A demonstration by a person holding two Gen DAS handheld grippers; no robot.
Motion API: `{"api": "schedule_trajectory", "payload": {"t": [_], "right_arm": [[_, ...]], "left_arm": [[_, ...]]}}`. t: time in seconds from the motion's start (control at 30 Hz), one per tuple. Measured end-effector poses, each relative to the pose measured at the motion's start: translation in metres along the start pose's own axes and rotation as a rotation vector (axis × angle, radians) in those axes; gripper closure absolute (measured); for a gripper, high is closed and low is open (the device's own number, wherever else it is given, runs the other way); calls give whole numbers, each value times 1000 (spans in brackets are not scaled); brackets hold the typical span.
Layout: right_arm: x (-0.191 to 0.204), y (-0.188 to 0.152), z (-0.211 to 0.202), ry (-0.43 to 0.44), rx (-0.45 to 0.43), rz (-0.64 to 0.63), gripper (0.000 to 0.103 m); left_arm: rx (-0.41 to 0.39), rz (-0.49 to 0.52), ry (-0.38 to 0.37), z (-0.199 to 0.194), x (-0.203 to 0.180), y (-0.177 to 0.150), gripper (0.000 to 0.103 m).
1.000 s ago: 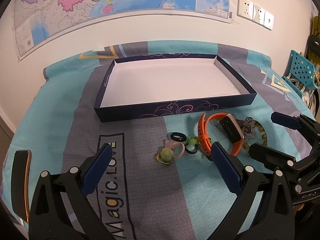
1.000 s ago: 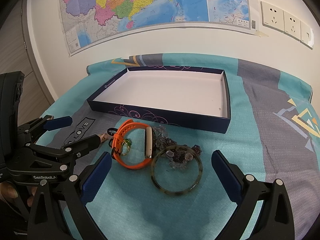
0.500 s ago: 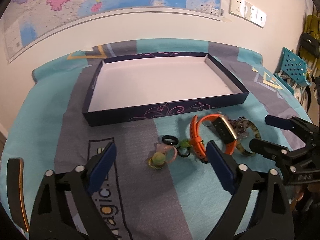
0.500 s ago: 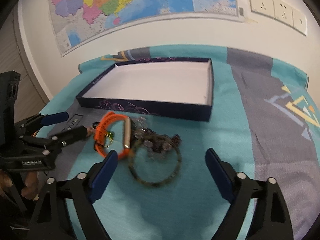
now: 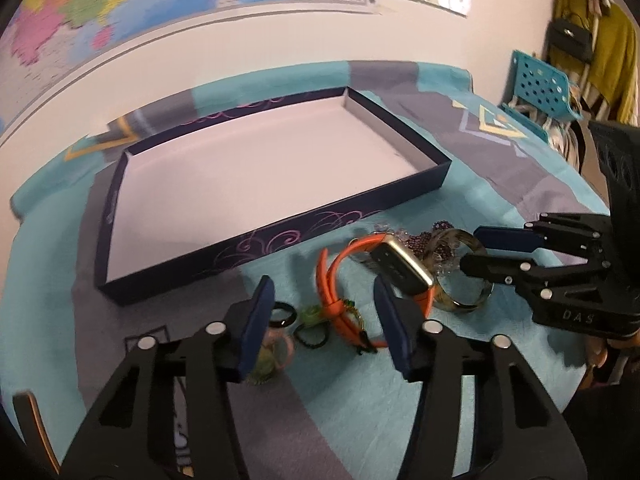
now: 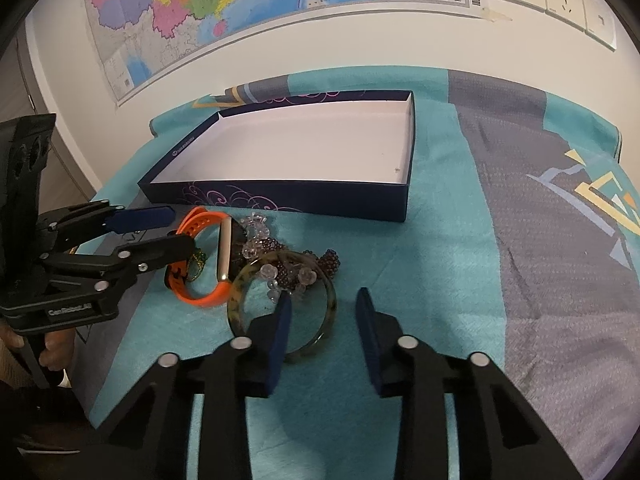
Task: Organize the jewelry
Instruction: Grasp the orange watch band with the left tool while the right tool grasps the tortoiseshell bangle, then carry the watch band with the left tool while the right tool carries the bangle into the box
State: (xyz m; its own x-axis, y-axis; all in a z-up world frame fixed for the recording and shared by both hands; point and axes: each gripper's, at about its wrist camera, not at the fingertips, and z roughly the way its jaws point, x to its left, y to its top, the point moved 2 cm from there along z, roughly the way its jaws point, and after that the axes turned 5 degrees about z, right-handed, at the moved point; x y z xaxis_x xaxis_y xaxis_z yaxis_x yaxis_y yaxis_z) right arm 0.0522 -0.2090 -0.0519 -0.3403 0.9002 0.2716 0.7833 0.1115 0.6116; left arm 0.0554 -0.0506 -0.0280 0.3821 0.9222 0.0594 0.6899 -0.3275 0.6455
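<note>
A flat dark blue box (image 6: pixel 280 196) with a white inside sits on a blue and grey cloth (image 6: pixel 448 248). Just in front of the box lies a little heap of jewelry. There is an orange watch (image 5: pixel 384 268), a round brown bangle (image 6: pixel 280 312), some dark beads (image 6: pixel 280 256) and a few small rings (image 5: pixel 284 316).

The left gripper (image 5: pixel 324 320) hangs over the watch strap and the rings. Its jaws are closing, about half open, and they hold nothing.

The right gripper (image 6: pixel 322 320) hangs over the near edge of the bangle. Its jaws are closing too. They are partly open and grip nothing.
</note>
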Motion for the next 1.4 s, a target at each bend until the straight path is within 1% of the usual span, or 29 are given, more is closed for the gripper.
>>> {"api": "schedule_trajectory", "payload": {"t": [0.1,0.17,0.23,0.27,0.33,0.43,0.53,0.77,1.03,1.2,1.4], "right_arm": [[-1,2,0,7,2,2,76],[0,2,1,12,6,-3,81],[0,2,2,12,13,-9,85],[0,2,2,11,14,-10,86],[-1,3,2,5,17,-10,92],[-4,4,2,9,16,2,95],[-7,7,1,11,9,13,97],[-12,14,-11,40,-12,28,97],[-7,35,-23,82,-52,15,97],[-1,60,-20,81,-78,-21,97],[11,99,-8,73,-99,-79,97]], "left_arm": [[17,20,-16,7,0,4,62],[32,28,-20,13,1,8,69],[42,37,-30,16,1,9,78],[47,41,-34,18,2,10,79],[57,52,-44,20,1,11,89],[60,59,-47,20,-1,11,91],[59,37,-57,18,1,11,92],[29,-50,-108,3,13,8,93],[-39,-181,-150,-23,47,17,93],[-64,-247,-121,-28,71,30,93],[-62,-301,-65,-18,97,47,93]]}}
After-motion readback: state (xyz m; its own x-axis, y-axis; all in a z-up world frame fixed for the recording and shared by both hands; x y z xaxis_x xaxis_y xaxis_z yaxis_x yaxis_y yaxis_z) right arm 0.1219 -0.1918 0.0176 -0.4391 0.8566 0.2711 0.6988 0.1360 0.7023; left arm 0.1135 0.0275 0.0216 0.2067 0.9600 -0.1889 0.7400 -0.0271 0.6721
